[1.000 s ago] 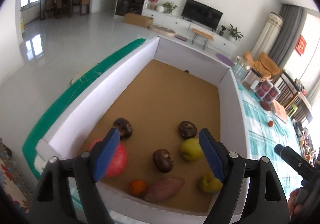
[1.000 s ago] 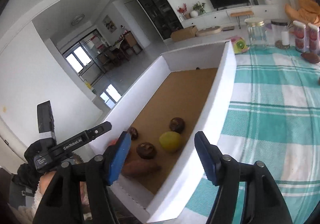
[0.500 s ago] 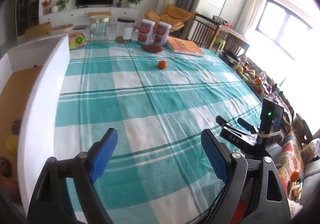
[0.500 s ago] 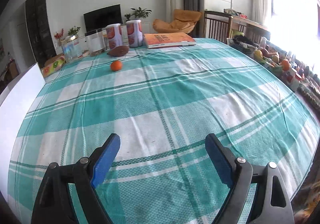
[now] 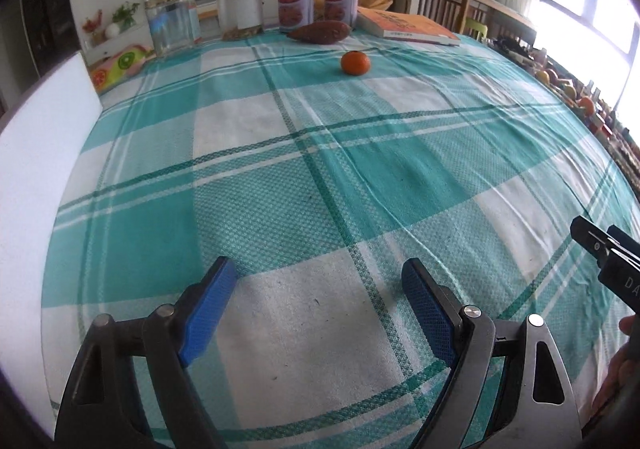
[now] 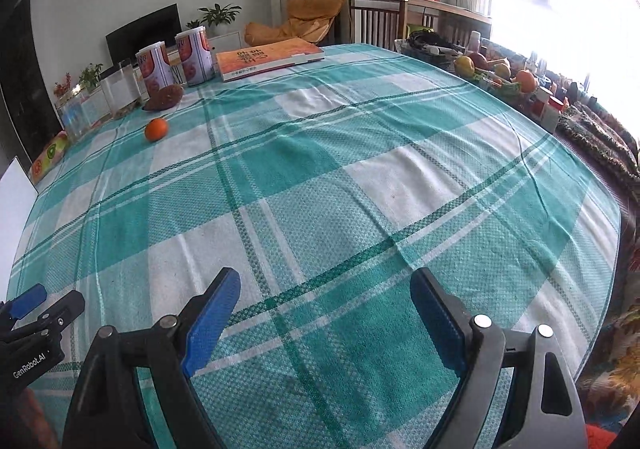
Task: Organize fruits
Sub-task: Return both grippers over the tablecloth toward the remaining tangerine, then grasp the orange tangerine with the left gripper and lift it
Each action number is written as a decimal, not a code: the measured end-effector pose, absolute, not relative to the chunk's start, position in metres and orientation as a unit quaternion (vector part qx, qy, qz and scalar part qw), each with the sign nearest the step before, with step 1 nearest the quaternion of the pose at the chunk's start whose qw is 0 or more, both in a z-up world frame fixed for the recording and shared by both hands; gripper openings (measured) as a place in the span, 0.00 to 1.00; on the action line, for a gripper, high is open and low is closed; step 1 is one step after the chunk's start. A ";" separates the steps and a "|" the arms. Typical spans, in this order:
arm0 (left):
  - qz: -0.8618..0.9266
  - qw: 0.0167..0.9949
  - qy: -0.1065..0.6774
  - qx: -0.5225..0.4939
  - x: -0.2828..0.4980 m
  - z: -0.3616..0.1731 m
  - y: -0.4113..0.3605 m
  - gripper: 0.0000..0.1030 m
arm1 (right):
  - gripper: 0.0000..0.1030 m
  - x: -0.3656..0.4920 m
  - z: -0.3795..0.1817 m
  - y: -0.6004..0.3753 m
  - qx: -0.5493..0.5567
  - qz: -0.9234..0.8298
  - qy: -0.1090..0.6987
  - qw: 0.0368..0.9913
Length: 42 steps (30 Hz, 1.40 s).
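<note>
Nearest the cameras, over the checked tablecloth [image 5: 280, 153]: left gripper [image 5: 316, 309] and right gripper [image 6: 324, 313], both spread wide, both empty. To the left, white box wall [image 5: 36, 177]. Far across the cloth, well apart from either gripper: small orange [image 5: 355, 62], alone on the fabric; just beyond, sweet potato [image 5: 320, 33], before two cans [image 5: 295, 3]. Best reached low and level, jaws kept wide until astride the orange, then closed gently — round, likely to roll.
</note>
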<state>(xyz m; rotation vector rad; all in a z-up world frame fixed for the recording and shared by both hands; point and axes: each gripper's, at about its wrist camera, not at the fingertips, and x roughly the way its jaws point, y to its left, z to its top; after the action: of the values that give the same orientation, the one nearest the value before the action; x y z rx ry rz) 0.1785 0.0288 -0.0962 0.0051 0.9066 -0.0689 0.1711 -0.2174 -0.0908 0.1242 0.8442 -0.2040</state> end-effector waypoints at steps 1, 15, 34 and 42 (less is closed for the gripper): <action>-0.033 0.900 0.435 0.002 0.177 -0.095 0.028 0.84 | 0.84 0.172 -0.092 -0.216 0.057 -0.099 0.412 0.904; -0.032 0.896 0.442 0.012 0.180 -0.098 0.024 0.88 | 0.84 0.175 -0.097 -0.211 0.044 -0.100 0.421 0.900; -0.066 0.901 0.428 -0.006 0.347 -0.068 -0.007 0.87 | 0.91 0.180 -0.103 -0.212 0.067 -0.070 0.440 0.893; -0.046 0.905 0.422 0.017 0.399 -0.091 -0.022 0.71 | 0.97 0.184 -0.106 -0.207 0.060 -0.057 0.446 0.891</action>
<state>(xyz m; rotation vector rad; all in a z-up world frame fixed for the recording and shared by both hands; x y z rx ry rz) 0.3989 -0.0223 -0.0906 0.0347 0.8707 -0.0943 0.1843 -0.2072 -0.1056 0.1245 0.9268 -0.1189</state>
